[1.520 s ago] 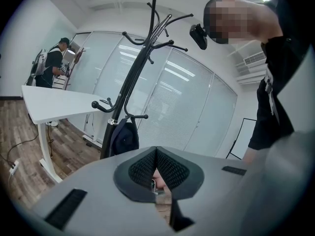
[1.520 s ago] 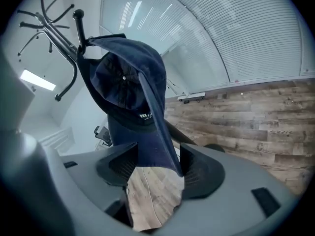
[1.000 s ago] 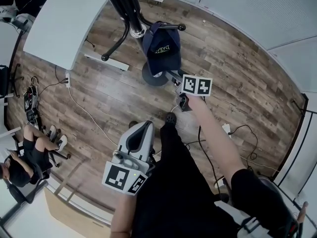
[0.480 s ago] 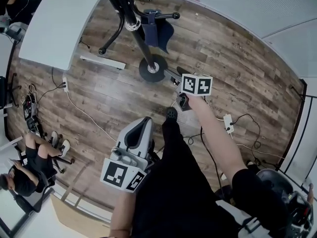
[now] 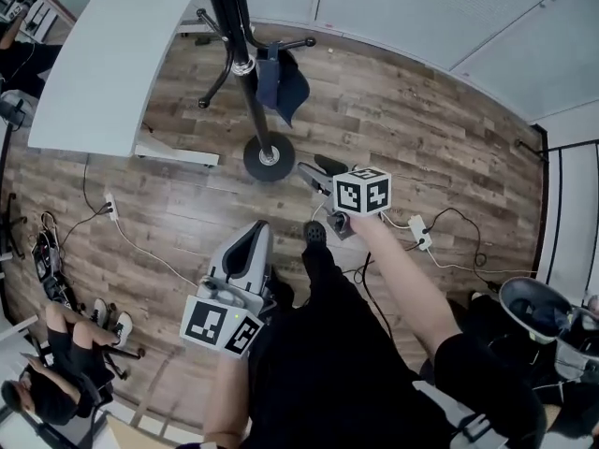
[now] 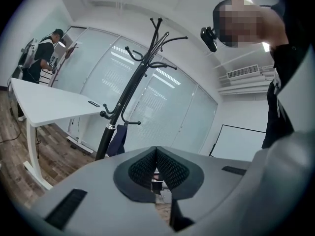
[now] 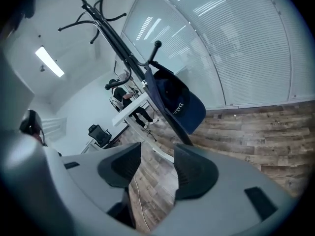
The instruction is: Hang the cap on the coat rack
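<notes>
Nearest are the two grippers, one in each of the person's hands. The left gripper (image 6: 156, 167) has its ribbed pads pressed together with nothing held. The right gripper (image 7: 155, 167) is empty: its jaws stand apart and are closing, with only bare plank floor (image 5: 440, 129) in the gap. From the head view, the left gripper (image 5: 255, 238) sits low by the person's body. The right gripper (image 5: 315, 172) reaches a little further out, well short of the rack.

Just beyond the right gripper, one white power strip (image 5: 417, 231) lies on the floor with its cable trailing off.

Further out stands one coat rack (image 5: 249, 92), a black pole on a round base. It is near the far edge of the floor, by the glass wall, just beside the corner of one white desk (image 5: 112, 54).

One cap (image 5: 280, 83) hangs on a lower hook of the rack, close against the pole and clear of the floor. In the right gripper view the cap (image 7: 178, 102) is navy blue with a rounded crown and pale lettering on the front. Its stiff brim is the lowest part. Its long axis runs roughly up and down along the pole, brim pointing toward the floor. The left gripper view shows the cap (image 6: 117, 139) as a narrow dark drape under the hook, beside the coat rack (image 6: 132, 90).

Two other people are in view: one seated (image 5: 47, 386) at the near left corner of the floor, one standing (image 6: 43, 58) past the desk.
</notes>
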Available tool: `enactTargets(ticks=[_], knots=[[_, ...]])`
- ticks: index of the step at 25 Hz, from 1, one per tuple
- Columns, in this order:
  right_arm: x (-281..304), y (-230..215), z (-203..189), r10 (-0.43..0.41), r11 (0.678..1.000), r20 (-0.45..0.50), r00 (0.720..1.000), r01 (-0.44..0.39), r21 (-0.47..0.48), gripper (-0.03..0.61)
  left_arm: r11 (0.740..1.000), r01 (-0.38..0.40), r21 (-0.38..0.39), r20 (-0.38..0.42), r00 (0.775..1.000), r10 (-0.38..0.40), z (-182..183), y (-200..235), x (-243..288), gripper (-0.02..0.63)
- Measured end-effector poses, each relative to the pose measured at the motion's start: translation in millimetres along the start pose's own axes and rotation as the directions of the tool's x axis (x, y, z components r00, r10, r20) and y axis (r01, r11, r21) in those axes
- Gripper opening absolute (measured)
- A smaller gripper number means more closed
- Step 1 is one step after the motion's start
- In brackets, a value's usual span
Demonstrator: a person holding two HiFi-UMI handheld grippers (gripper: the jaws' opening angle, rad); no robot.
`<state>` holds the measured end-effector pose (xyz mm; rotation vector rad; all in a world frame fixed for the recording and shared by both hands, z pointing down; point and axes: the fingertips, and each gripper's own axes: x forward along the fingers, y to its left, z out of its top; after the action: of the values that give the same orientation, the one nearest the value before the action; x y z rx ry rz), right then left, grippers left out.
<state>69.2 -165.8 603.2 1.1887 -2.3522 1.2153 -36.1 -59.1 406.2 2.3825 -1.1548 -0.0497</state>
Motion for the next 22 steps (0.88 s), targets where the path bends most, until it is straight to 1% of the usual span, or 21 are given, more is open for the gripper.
enactTargets(ticks=[5, 7, 9, 11, 13, 15, 19, 22], knots=[[-25, 34, 1, -0.030, 0.996, 0.048, 0.998, 0.034, -0.078, 0.164, 0.999, 0.042, 0.011, 0.032, 0.999, -0.042, 7, 6, -19, 0.015], [-34, 51, 1, -0.040, 0.994, 0.075, 0.996, 0.048, -0.103, 0.150, 0.999, 0.050, 0.014, 0.039, 0.998, -0.050, 7, 9, -31, 0.015], [-43, 68, 3, -0.066, 0.985, 0.106, 0.992, 0.082, -0.154, 0.138, 0.998, 0.063, 0.004, 0.049, 0.997, -0.064, 8, 13, -42, 0.015], [-52, 86, 8, -0.101, 0.963, 0.144, 0.984, 0.133, -0.234, 0.098, 0.997, 0.080, -0.014, 0.055, 0.995, -0.079, 8, 16, -52, 0.015], [-62, 107, 12, -0.121, 0.937, 0.189, 0.975, 0.175, -0.303, 0.086, 0.996, 0.090, -0.013, 0.055, 0.995, -0.089, 8, 17, -61, 0.015], [-73, 128, 18, -0.123, 0.915, 0.232, 0.965, 0.201, -0.351, 0.075, 0.995, 0.098, -0.002, 0.059, 0.993, -0.098, 10, 18, -67, 0.014], [-95, 174, 20, -0.104, 0.870, 0.289, 0.952, 0.228, -0.437, 0.065, 0.994, 0.110, 0.013, 0.074, 0.991, -0.111, 16, 18, -80, 0.015], [-114, 203, 15, -0.059, 0.861, 0.315, 0.947, 0.208, -0.464, 0.057, 0.993, 0.118, 0.016, 0.074, 0.990, -0.118, 17, 18, -85, 0.015]])
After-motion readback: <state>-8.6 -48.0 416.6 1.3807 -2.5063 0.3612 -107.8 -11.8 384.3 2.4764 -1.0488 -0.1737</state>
